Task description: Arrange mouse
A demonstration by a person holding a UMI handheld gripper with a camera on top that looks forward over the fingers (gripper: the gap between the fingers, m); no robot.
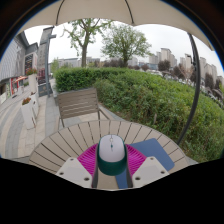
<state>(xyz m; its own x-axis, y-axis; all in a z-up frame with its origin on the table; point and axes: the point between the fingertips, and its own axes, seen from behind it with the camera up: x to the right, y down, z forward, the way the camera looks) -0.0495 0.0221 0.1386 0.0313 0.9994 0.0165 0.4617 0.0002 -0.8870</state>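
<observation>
Slatted table bearing blue mousepad

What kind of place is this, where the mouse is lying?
Probably an outdoor terrace or garden seating area. The mouse lies on a slatted wooden table between the open fingers of the hand-held gripper. Beyond it are a wooden bench, a hedge and trees.

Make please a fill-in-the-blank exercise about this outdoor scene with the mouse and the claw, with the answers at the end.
1. The white mouse lies between the two ____ of the claw.
2. The mouse rests on a round table made of wooden ____.
3. Beside the mouse lies a flat ____ pad.
4. Beyond the table stands a wooden ____.

Missing words: fingers; slats; blue; chair
</observation>
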